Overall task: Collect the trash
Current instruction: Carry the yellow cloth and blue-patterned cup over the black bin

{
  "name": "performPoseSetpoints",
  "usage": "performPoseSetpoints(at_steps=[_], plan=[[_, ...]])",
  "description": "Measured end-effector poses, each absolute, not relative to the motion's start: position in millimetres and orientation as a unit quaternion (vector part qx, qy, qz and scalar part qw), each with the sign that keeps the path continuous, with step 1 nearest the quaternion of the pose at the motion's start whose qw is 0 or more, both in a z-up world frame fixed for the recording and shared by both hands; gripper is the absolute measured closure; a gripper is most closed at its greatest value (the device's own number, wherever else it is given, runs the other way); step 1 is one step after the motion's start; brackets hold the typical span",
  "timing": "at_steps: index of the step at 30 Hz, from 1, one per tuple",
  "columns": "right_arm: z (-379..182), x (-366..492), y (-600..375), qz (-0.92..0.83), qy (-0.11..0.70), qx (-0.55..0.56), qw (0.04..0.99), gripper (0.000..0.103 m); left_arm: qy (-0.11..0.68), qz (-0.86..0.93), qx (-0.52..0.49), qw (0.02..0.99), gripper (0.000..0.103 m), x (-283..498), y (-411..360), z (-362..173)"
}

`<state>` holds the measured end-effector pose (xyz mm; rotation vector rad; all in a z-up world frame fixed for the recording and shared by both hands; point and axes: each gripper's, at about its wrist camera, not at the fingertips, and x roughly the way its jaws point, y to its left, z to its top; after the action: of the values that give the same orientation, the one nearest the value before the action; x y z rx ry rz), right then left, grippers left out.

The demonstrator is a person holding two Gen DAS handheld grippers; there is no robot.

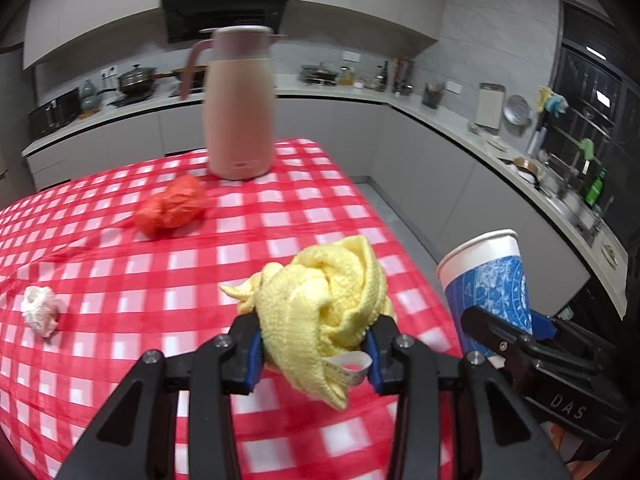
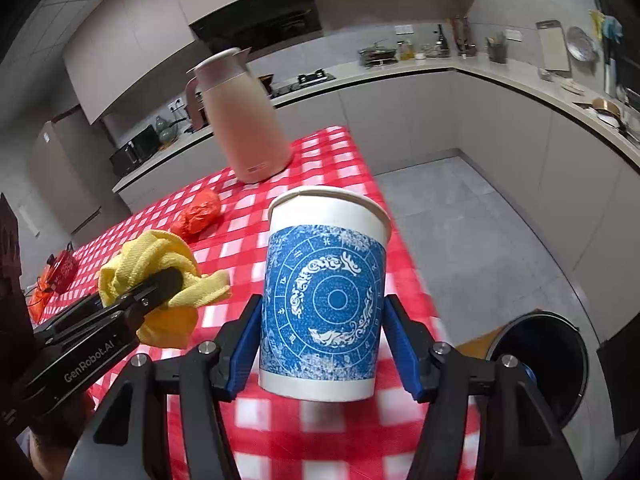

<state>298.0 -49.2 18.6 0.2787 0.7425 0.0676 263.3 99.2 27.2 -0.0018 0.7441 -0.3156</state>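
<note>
Yellow knit cloth (image 1: 320, 300) bunched between the left gripper (image 1: 314, 354) pads, jaws clamped on it, lifted clear of the red-and-white checked tablecloth (image 1: 160, 320). White care tag hangs out under the bundle. Left gripper points level across the table toward the pink thermos jug (image 1: 239, 104).

Right gripper (image 2: 322, 354) holds a paper cup (image 2: 324, 300) upright, blue patterned band, white rim, blue pads pressed on both sides of the cup wall. Cup sits above the tablecloth edge nearest the floor, right of the cloth; the two grippers are side by side, near each other, not touching.

Relative to the jug: crumpled orange plastic bag (image 1: 170, 210) lies just in front of it on the tablecloth; crumpled white tissue (image 1: 40, 310) is well in front and to its left.

Black trash bin (image 2: 548, 364) stands on the grey floor, low right of the cup in the right wrist view, opening visible.
</note>
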Motion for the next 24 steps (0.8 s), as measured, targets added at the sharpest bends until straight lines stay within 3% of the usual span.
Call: performPoseSetpoints(at_steps=[24], plan=[[-0.9, 183.2, -221.7, -0.138, 0.351, 0.218, 0.900, 0.042, 0.395, -0.320, 0.051, 0.860, 0.062, 229.6, -78.8, 4.3]])
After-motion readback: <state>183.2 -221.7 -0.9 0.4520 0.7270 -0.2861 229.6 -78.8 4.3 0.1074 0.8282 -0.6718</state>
